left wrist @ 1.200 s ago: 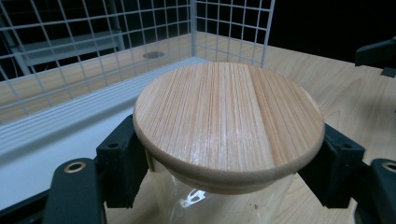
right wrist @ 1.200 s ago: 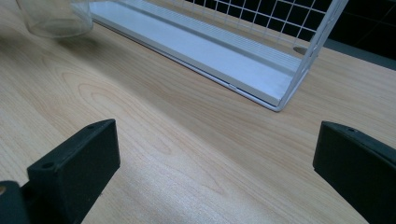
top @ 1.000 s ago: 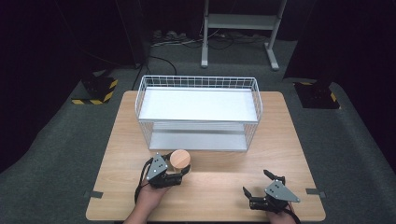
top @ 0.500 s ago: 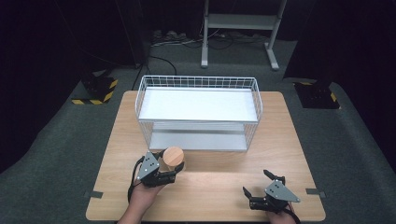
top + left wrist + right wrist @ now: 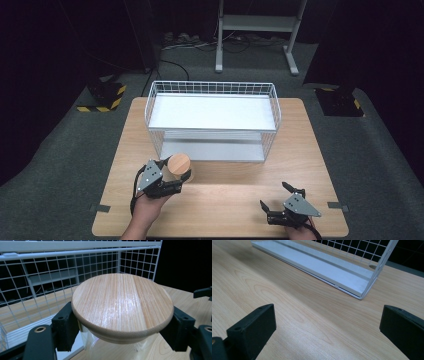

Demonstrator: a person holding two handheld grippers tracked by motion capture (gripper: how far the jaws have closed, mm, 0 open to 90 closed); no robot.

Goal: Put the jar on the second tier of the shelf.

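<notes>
A glass jar with a round wooden lid (image 5: 178,165) (image 5: 122,305) is held just off the table in front of the white wire rack (image 5: 212,120). My left gripper (image 5: 176,172) (image 5: 122,336) is shut on the jar, its black pads (image 5: 65,326) pressing the glass just under the lid. The rack's lower shelf (image 5: 30,333) lies close ahead of the jar. My right gripper (image 5: 276,196) (image 5: 328,335) rests low at the table's front right, open, with bare wood between its fingers (image 5: 254,328).
The wooden table (image 5: 220,200) carries the two-tier wire rack at its middle back; the rack's front right corner (image 5: 364,296) is near the right gripper. Dark carpet surrounds the table, with a metal stand (image 5: 255,30) behind it.
My left gripper has lifted the jar and carried it left and slightly toward the rack. The right gripper has stayed put.
</notes>
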